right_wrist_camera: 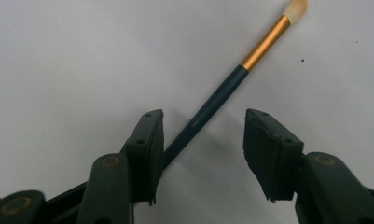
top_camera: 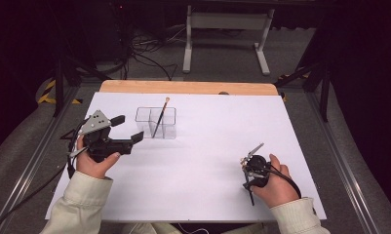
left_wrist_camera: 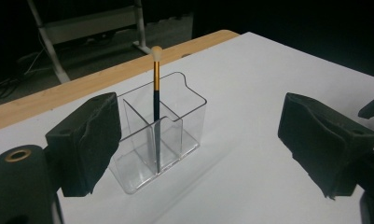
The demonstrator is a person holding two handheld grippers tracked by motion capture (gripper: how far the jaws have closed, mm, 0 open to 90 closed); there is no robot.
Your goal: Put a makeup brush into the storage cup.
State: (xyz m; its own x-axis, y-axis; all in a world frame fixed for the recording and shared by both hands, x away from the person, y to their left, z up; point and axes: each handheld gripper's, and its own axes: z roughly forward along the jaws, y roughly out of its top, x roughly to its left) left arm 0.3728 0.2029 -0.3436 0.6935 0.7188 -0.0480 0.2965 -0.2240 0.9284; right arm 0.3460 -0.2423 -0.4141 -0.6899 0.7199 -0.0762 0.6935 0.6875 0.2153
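A slim brush (right_wrist_camera: 220,102) with a dark blue-green handle, gold ferrule and pale tip lies on the white table (top_camera: 207,165) between the spread jaws of the right gripper (right_wrist_camera: 203,154), its handle against one jaw and clear of the other. The high view reduces it to a sliver by the right gripper (top_camera: 255,165). The left gripper (left_wrist_camera: 198,140), jaws spread with nothing between them, faces a clear divided holder (left_wrist_camera: 175,135) in which a second, matching brush (left_wrist_camera: 155,93) stands.

Brush (right_wrist_camera: 222,100) handle's lower end hidden behind fingers (right_wrist_camera: 147,154).
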